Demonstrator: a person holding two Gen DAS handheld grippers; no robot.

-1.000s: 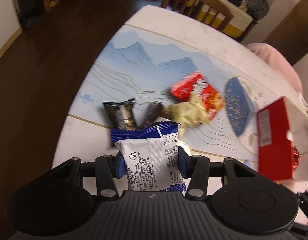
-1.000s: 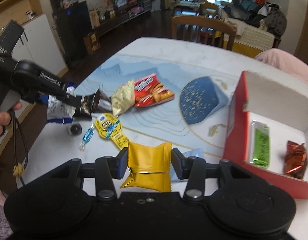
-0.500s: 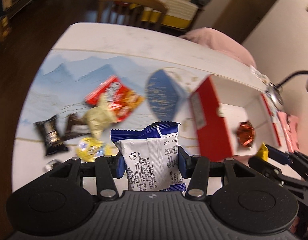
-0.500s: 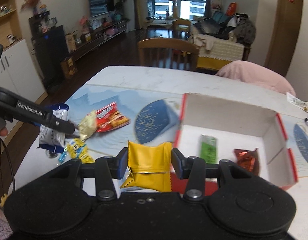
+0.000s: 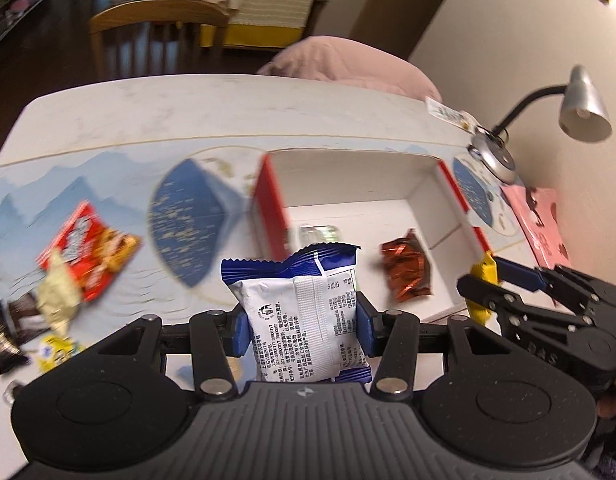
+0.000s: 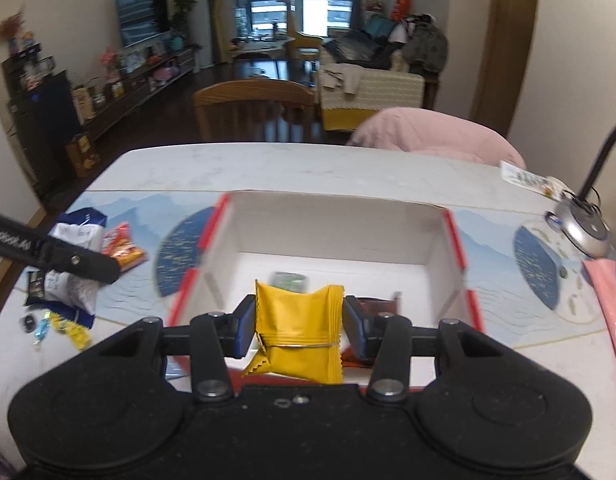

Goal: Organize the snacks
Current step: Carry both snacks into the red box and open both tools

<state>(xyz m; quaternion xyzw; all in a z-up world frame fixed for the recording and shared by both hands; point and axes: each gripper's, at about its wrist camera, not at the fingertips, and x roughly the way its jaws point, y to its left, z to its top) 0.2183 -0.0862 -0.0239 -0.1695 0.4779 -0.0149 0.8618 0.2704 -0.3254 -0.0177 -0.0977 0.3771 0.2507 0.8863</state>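
Observation:
My left gripper (image 5: 301, 326) is shut on a white and blue snack packet (image 5: 303, 320), held above the table just left of the red and white box (image 5: 271, 204). My right gripper (image 6: 297, 322) is shut on a yellow snack packet (image 6: 299, 334) over the front edge of the box (image 6: 454, 240). Inside the box lie a green packet (image 6: 289, 280) and a red-brown foil packet (image 5: 408, 270). On the table to the left are a red snack bag (image 5: 87, 248), a pale packet (image 5: 59, 296), a dark packet (image 5: 11, 328) and small yellow candies (image 5: 57, 352).
A silver desk lamp (image 5: 580, 108) stands at the right with its base (image 6: 584, 232) near the box. A pink item (image 5: 540, 220) lies at the right table edge. A wooden chair (image 6: 255, 108) and a pink cushion (image 6: 432, 136) are behind the table.
Both grippers have swung right, toward the box, each still holding its packet. The right gripper is now over the box's front edge; the left one is beside its left wall.

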